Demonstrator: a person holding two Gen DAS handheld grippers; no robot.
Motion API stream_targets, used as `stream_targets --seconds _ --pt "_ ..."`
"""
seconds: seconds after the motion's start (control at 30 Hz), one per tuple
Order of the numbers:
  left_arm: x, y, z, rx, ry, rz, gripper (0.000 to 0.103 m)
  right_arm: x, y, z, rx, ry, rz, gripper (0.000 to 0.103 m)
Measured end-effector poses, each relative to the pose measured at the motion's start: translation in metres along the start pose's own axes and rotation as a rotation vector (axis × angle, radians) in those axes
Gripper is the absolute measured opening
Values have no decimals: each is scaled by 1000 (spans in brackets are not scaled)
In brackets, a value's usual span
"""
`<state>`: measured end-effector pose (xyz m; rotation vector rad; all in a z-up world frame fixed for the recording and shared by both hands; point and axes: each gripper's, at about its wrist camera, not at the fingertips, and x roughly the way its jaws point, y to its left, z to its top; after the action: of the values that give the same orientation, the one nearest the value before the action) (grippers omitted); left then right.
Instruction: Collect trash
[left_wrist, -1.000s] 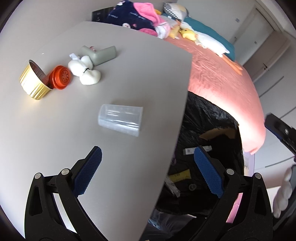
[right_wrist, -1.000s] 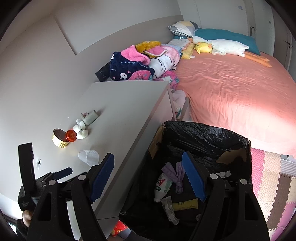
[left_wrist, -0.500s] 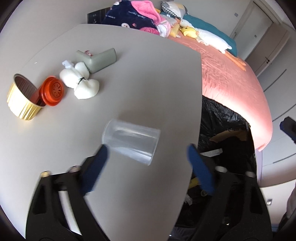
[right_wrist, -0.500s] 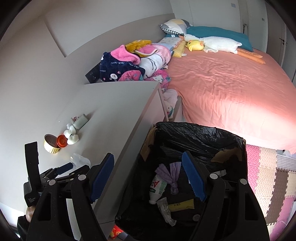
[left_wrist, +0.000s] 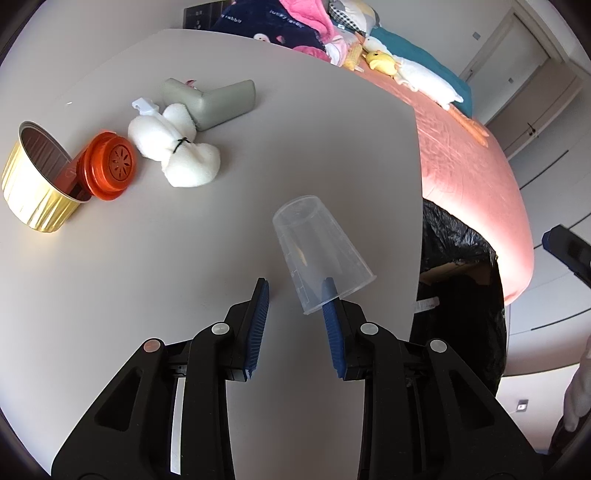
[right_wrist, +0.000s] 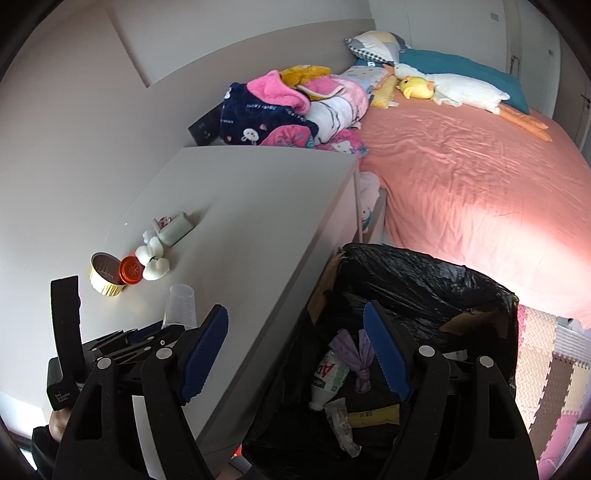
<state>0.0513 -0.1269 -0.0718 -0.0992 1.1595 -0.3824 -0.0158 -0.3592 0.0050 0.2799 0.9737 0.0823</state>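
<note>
A clear plastic cup (left_wrist: 317, 251) stands tilted, mouth down, on the grey table (left_wrist: 147, 266). My left gripper (left_wrist: 295, 291) is part open; its right finger (left_wrist: 328, 295) sits inside the cup's rim, the left finger (left_wrist: 260, 299) is apart from the cup. The cup (right_wrist: 181, 304) and left gripper (right_wrist: 147, 336) also show in the right wrist view. My right gripper (right_wrist: 295, 321) is open and empty above the black trash bag (right_wrist: 424, 295), which holds a bottle (right_wrist: 328, 373) and wrappers.
On the table's left lie a gold foil cup (left_wrist: 35, 184), an orange lid (left_wrist: 110, 164), a white soft toy (left_wrist: 173, 155) and a grey-green case (left_wrist: 210, 99). The trash bag (left_wrist: 461, 258) stands beside the table edge. A pink bed (right_wrist: 461, 184) lies beyond.
The left gripper moved in on the lying cup and narrowed; the cup has tipped up onto its mouth with one finger inside its rim. The right gripper stayed open over the bag.
</note>
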Motion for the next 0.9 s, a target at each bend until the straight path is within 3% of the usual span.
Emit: stream_targets --seconds 0.33,0.37,0.47,0.53,0.6,0.9 --pt "-6 12 9 -7 -78 -9 28 14 16 6 -16 23 -7 76" --pt "-7 12 9 -4 -84 -9 16 15 16 7 -14 23 -11 76" --pt "-12 17 12 -25 -118 -25 1 17 17 8 -11 24 -17 76" --pt "-17 21 12 -39 -165 -72 0 18 18 9 -13 26 -18 76" --pt "-22 22 12 -19 -203 -71 0 20 20 9 -21 29 -20 76" --pt "-28 35 14 -38 -209 -78 0 26 32 10 -52 41 -19 76"
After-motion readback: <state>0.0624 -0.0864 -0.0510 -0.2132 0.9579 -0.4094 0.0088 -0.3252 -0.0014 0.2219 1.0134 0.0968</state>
